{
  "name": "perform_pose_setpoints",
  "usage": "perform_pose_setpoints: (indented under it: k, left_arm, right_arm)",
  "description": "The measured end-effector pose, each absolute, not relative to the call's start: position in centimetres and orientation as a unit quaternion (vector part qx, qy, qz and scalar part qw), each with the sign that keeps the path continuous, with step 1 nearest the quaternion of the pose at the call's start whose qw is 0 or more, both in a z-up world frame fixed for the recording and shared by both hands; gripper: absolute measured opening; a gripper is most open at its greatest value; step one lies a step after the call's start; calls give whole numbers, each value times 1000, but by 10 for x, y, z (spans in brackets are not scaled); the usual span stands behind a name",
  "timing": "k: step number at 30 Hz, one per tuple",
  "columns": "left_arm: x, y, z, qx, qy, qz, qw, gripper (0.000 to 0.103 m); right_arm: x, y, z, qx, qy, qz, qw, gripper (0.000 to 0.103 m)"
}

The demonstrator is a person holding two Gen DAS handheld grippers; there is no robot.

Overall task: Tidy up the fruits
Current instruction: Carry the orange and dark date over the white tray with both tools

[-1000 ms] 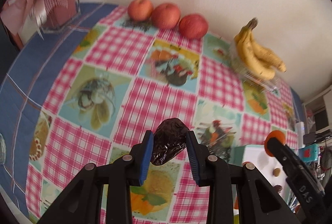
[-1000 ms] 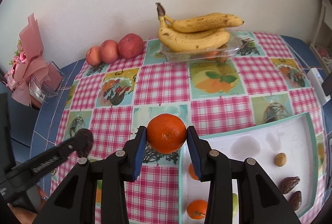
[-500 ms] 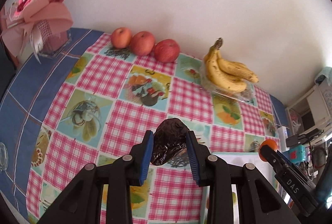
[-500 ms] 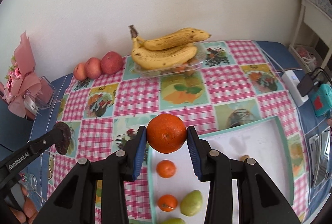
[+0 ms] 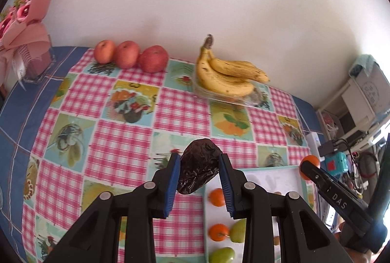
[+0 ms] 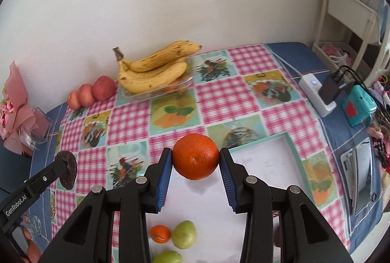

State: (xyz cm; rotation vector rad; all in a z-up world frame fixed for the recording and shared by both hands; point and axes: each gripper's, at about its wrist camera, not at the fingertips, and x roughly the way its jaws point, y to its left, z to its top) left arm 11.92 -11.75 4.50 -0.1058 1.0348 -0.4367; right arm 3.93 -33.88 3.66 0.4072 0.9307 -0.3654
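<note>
both grippers are lifting higher and drawing back over the tray [image 6: 292, 141], more of it showing than a second ago; left gripper [image 5: 198, 174] is clamping a dark wrinkled date [image 5: 198, 171], long axis running up and away between the jaws, hanging over the tray's left edge; right gripper [image 6: 195, 160] is gripping an orange [image 6: 195, 157] above bare tray floor, nearer the open space; small oranges [image 5: 217, 197] and green fruits [image 6: 184, 234] are lying in rows on the tray; checked tablecloth [image 5: 117, 141], bananas [image 5: 226, 77] and apples [image 5: 126, 57] are sitting by the white wall
</note>
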Motion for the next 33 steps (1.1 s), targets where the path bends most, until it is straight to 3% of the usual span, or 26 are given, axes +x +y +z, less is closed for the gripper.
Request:
perform_pose_setpoints:
  k: [33]
  left_arm:
    - [74,-224,31,64,497,-264,824,34]
  right_arm:
    - [-6,-408,34,210,437,-257,836,41]
